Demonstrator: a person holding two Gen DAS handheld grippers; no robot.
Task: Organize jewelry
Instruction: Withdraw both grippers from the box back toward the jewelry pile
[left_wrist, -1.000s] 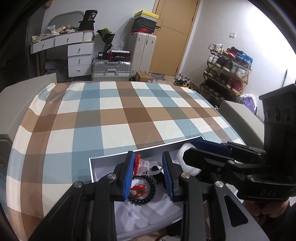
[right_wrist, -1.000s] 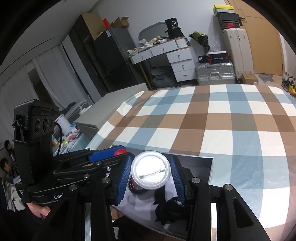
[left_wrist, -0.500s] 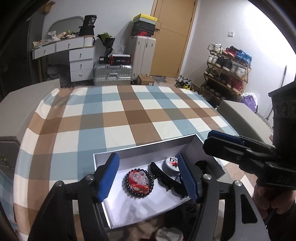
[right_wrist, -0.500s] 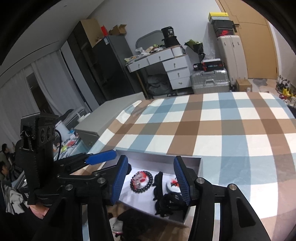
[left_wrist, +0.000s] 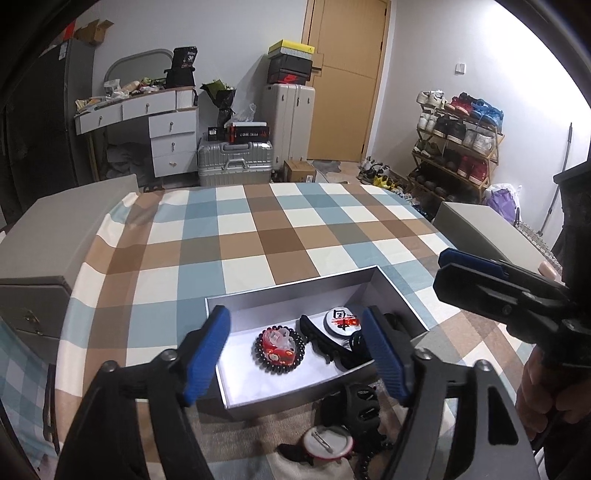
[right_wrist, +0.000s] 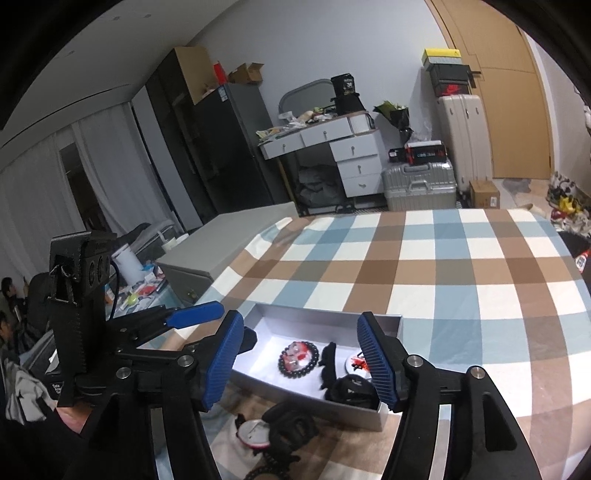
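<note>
We observe a table covered by a checked cloth (left_wrist: 258, 236) in blue, brown and white, filling most of both views; on its near part rests a shallow grey box (left_wrist: 295, 291), open at the top, with a white floor; above the near edge of the box we find the left gripper (left_wrist: 299, 354) with its blue-padded fingers (left_wrist: 207, 354) spread wide and nothing between them; the right gripper (right_wrist: 303, 363) hangs likewise over the box, fingers (right_wrist: 376, 363) wide apart and empty, and in the left wrist view it enters from the right side (left_wrist: 498, 295); inside the box, towards its right half, we record a bracelet of dark beads (left_wrist: 279, 348) encircling a red and clear charm, a black hair clip (left_wrist: 325, 345) just beside it on the right, and a round badge (left_wrist: 341, 321) with a red and black print lying face up near the right wall; a further dark item sits at the box's near right corner, which we cannot identify; outside the box, on the cloth nearer the camera, lie a second round badge (left_wrist: 327, 445) turned pin side up, a black clip (left_wrist: 354, 406) close by it, and a short strand of dark beads (right_wrist: 266, 469) at the frame's lower edge.
</note>
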